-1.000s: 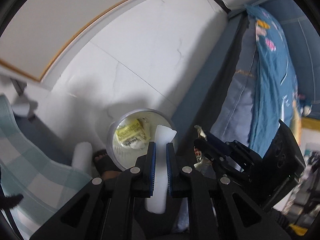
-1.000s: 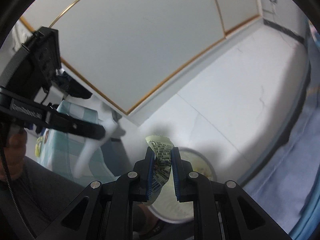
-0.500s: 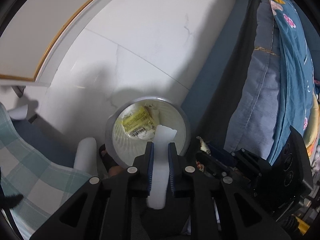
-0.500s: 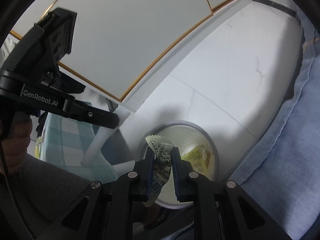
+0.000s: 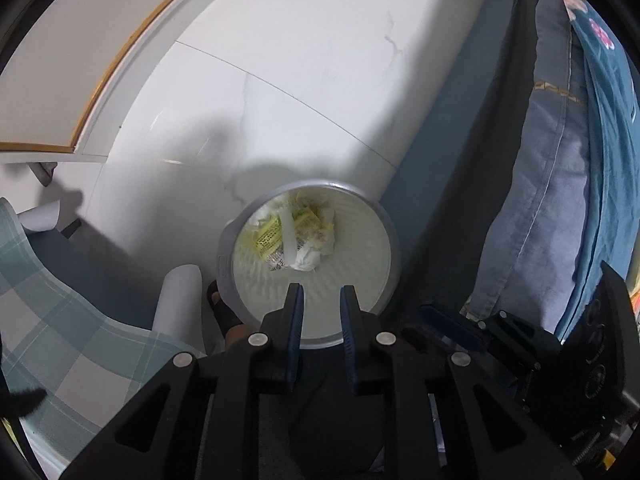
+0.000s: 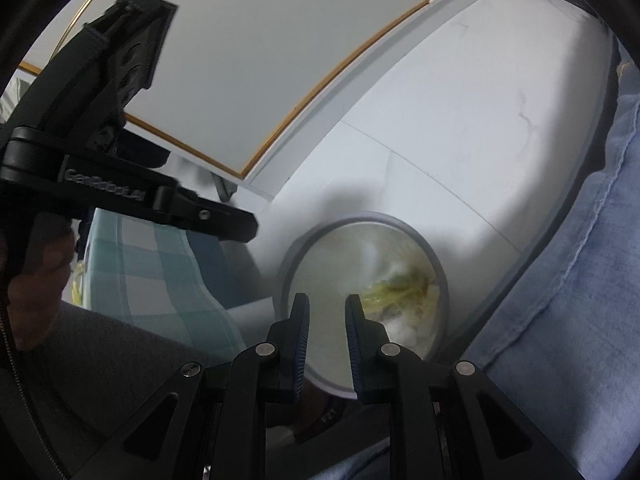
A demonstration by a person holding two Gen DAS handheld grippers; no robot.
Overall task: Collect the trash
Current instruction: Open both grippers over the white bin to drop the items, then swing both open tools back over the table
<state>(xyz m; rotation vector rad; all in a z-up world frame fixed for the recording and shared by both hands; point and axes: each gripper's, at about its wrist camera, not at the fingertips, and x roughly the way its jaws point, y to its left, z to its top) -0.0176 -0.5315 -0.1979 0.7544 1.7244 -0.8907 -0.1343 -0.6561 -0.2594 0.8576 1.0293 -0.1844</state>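
Observation:
A round bin with a grey rim (image 5: 390,236) stands on the white floor, straight below both grippers. Inside lies trash (image 5: 308,236): yellow wrappers, crumpled white tissue and a white strip (image 5: 287,240). My left gripper (image 5: 321,290) hangs over the bin's near edge; its jaws are opening and nothing is between them. My right gripper (image 6: 327,300) also hangs above the bin (image 6: 288,264), its jaws apart and empty. The trash (image 6: 400,292) looks blurred in the right wrist view. The left gripper's fingers (image 6: 236,226) show there at the left, held by a hand (image 6: 36,280).
A bed with blue bedding (image 5: 560,200) runs along the right of the bin. A checked green cloth (image 5: 40,300) and a white tube (image 5: 180,300) lie left of it. A foot in a black sandal (image 5: 228,316) touches the bin. White cabinet doors with gold trim (image 6: 260,60) stand behind.
Both grippers came down closer over the bin. The left let go of the white strip and the right let go of the printed wrapper; both pieces now lie in the bin.

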